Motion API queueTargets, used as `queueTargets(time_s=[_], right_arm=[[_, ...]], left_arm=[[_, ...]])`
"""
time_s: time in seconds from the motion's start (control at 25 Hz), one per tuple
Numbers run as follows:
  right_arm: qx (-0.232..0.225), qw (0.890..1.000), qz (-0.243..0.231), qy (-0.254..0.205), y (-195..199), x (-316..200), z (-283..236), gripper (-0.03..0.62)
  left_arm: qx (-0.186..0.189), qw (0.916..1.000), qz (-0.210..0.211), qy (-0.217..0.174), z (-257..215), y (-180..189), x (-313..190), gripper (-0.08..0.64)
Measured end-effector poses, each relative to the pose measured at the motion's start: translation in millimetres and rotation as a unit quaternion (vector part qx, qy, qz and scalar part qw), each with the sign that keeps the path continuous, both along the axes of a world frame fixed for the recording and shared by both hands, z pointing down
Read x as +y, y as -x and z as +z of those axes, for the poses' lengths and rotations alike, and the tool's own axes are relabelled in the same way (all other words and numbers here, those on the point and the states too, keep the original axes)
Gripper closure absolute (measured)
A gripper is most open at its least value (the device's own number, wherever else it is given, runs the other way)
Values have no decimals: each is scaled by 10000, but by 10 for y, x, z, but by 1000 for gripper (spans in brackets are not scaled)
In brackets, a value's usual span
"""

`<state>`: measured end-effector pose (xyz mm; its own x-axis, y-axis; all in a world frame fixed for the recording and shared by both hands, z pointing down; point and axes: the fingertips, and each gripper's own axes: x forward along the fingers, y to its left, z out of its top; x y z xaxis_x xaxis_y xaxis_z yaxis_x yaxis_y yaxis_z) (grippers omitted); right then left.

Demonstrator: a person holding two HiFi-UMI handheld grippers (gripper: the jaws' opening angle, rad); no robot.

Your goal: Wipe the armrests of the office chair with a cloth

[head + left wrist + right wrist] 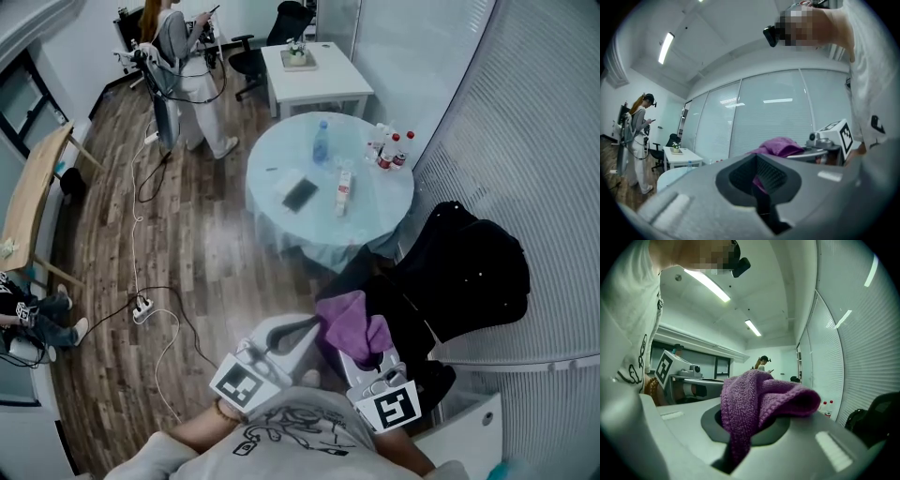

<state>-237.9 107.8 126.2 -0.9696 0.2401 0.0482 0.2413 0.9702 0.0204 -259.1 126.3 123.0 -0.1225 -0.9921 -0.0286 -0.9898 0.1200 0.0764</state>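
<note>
Held up in front of my chest, my right gripper [367, 361] is shut on a purple knitted cloth [349, 323]. In the right gripper view the cloth [761, 394] bunches over the jaws of the right gripper [740, 439] and hangs into the slot. My left gripper [307, 328] is just left of the cloth; in its own view the left gripper [761, 187] has its jaws together with nothing in them, and the cloth [780, 145] shows beyond. The black office chair [469, 272], draped in dark fabric, stands to the right; its armrests are not clearly visible.
A round table [281, 164] with a pale cloth holds bottles [389, 150] and a phone [300, 194], just ahead of the chair. A white square table [323, 84] and a standing person [187, 66] are farther off. Cables and a power strip [142, 307] lie on the floor at left.
</note>
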Motion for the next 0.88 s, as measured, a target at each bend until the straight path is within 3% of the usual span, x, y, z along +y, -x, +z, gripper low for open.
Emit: queueTargets(time_s=[0.88], right_arm=[[54,9998,105,-132,-178,14,-81,565]], left_arm=[[-28,10000,26,-90,-113,-143,75,557]])
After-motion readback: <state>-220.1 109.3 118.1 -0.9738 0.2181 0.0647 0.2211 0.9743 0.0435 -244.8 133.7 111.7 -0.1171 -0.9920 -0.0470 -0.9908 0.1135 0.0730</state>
